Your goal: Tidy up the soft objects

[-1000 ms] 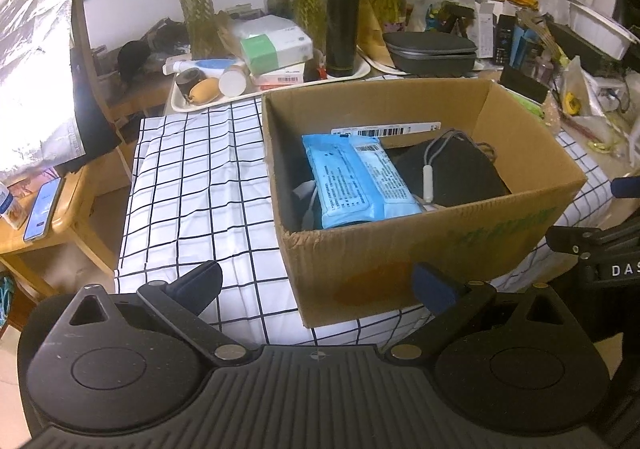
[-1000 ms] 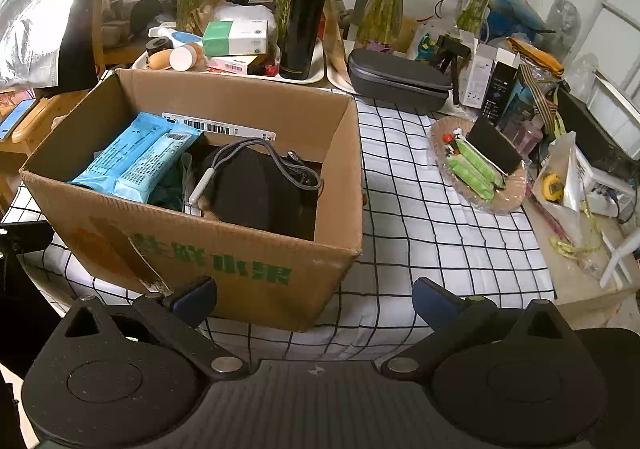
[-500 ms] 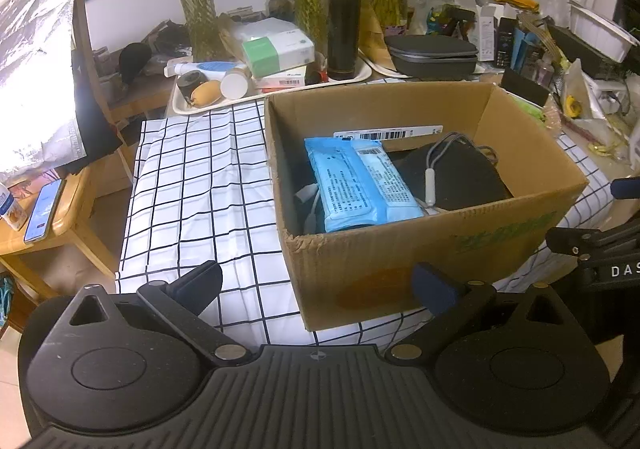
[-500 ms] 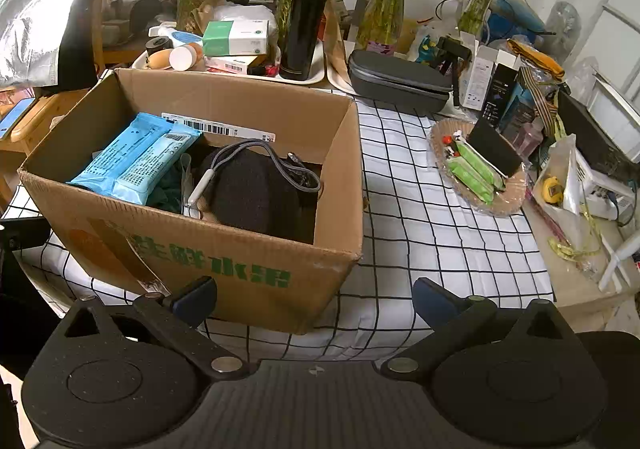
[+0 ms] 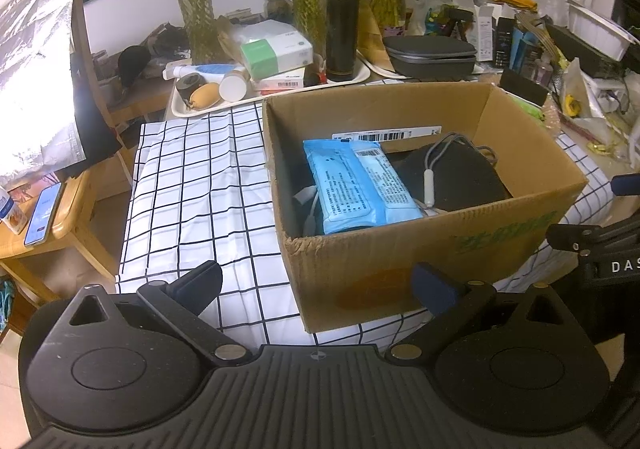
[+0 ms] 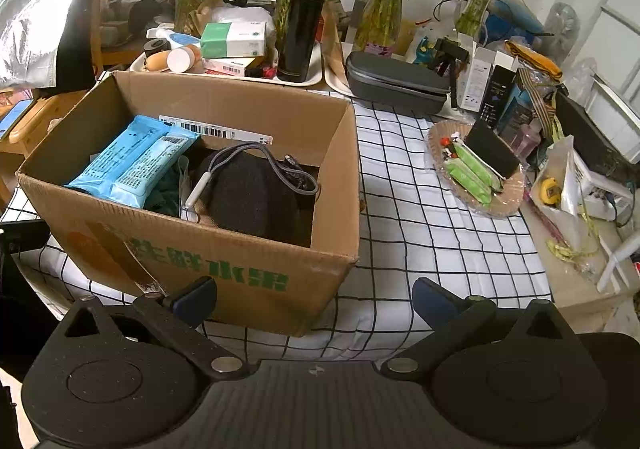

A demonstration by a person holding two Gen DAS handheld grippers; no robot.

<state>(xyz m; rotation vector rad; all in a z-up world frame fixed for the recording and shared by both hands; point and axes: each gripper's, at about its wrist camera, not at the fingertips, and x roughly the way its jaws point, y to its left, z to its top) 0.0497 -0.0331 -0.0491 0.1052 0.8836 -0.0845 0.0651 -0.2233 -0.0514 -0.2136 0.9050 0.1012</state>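
An open cardboard box point(image 5: 400, 273) stands on the checked tablecloth point(image 5: 192, 177); it also shows in the right wrist view point(image 6: 224, 269). Inside lie a blue wipes pack point(image 5: 356, 185), also in the right wrist view point(image 6: 132, 161), and a black soft item with a grey cord point(image 5: 456, 177), also in the right wrist view point(image 6: 248, 197). My left gripper point(image 5: 316, 285) is open and empty, in front of the box's near left corner. My right gripper point(image 6: 314, 299) is open and empty, in front of the box's near right corner.
A tray point(image 5: 276, 89) with a tissue box point(image 5: 276, 49), a black flask point(image 5: 342, 27) and small bottles stands behind the box. A grey case point(image 6: 394, 83) and a basket of green packets point(image 6: 476, 177) lie to the right. Plant vases line the back. A wooden side table point(image 5: 48, 221) with a phone stands at the left.
Both grippers have drifted slightly back from the box. Nothing else has moved.
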